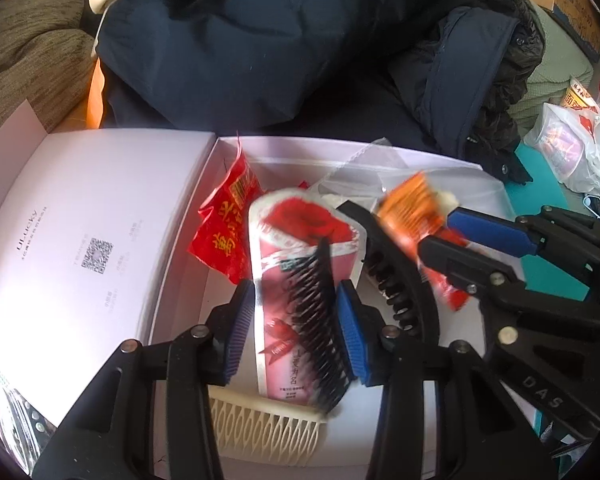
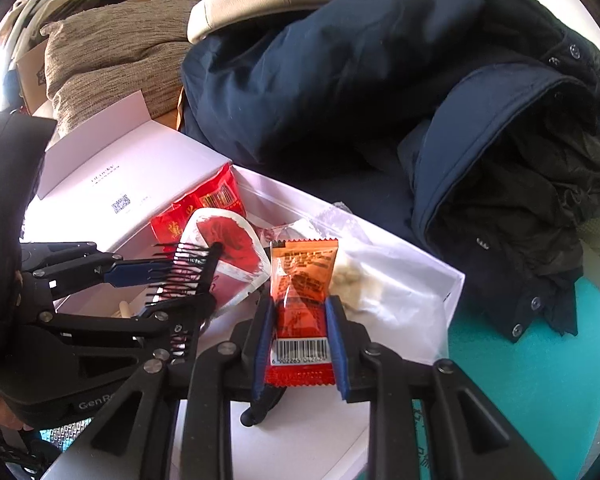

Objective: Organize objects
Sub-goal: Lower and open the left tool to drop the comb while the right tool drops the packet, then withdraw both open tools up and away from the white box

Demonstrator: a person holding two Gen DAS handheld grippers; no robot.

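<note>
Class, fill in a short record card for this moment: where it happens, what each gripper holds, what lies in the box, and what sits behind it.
Setting: open white box
Left gripper: shut on a black comb
Right gripper: holds an orange packet over the box
In box: red packet, cream comb, pink packet
Behind box: dark blue coat

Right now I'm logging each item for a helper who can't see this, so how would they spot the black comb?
Find the open white box in front of the navy coat. Over it, the left gripper pinches the black comb above a pink packet. Unlike the cream comb lying flat below, it is black and held up.
</note>
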